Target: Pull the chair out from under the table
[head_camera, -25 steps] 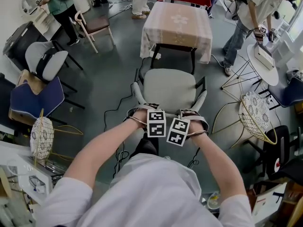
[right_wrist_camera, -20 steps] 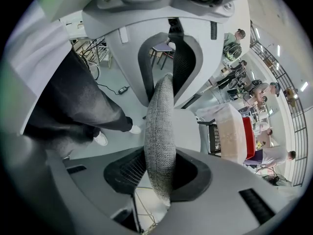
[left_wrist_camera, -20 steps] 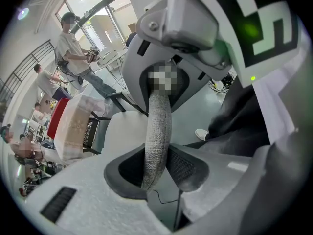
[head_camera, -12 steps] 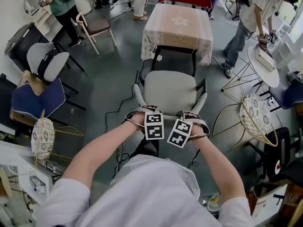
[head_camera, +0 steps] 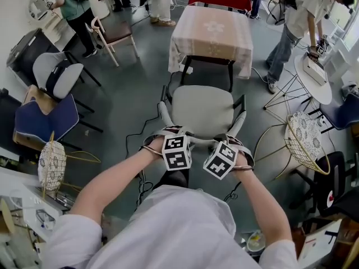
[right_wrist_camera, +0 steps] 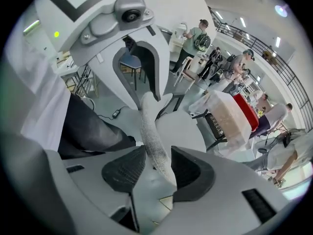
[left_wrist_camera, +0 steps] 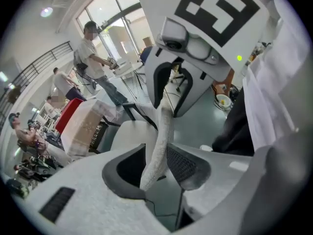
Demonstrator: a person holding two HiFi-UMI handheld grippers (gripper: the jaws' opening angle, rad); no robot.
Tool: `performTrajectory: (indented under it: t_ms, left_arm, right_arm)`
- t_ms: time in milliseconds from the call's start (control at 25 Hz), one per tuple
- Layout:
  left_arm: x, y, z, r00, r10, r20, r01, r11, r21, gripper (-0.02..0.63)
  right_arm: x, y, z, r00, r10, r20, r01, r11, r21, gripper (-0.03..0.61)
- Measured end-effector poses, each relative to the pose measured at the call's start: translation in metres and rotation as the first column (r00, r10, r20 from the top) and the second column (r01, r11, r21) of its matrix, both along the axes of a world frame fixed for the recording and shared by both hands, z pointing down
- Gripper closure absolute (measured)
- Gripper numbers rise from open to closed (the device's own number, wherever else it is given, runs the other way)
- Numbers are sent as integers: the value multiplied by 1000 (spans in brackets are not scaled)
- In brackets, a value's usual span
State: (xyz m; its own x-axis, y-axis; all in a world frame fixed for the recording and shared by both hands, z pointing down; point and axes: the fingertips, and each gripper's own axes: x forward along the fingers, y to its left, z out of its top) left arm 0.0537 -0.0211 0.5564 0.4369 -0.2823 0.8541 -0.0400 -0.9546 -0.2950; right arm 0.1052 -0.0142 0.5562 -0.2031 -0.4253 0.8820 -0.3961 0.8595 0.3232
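Since a second ago we have lifted and rolled both grippers | left gripper: jaws opening, the chair backrest rim loose between them | right gripper: jaws opening, rim between them | chair seat beyond our jaws, clear of the table

head view: worn on my head, faces steeply down; chair centre, table upper centre. left and right gripper views: look along own jaws, close on chair's back; all three share chair and table.
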Motion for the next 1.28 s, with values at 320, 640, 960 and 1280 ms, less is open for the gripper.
performTrajectory:
  t_ms: [320,640,960,1280]
  left_arm:
    - [12,-24,-42,945,-217,-243,217,976,-27,479]
    - [22,-55,-70,708,-505,-494,462,860,-216,503]
    - [33,-61,-83,594,-557,-580,537,812,-229,565]
    - [35,-62,-91,502,-605,-619,582,765,-276,607]
  right_arm:
    - [11,-21,-34,944,249,216,-261,965,30,460]
    - [18,-48,-66,745,461,483,-533,846,14,516]
    - [28,-56,-72,575,534,620,-647,760,-55,548]
    - [20,-57,-87,524,465,713,-664,748,0,575]
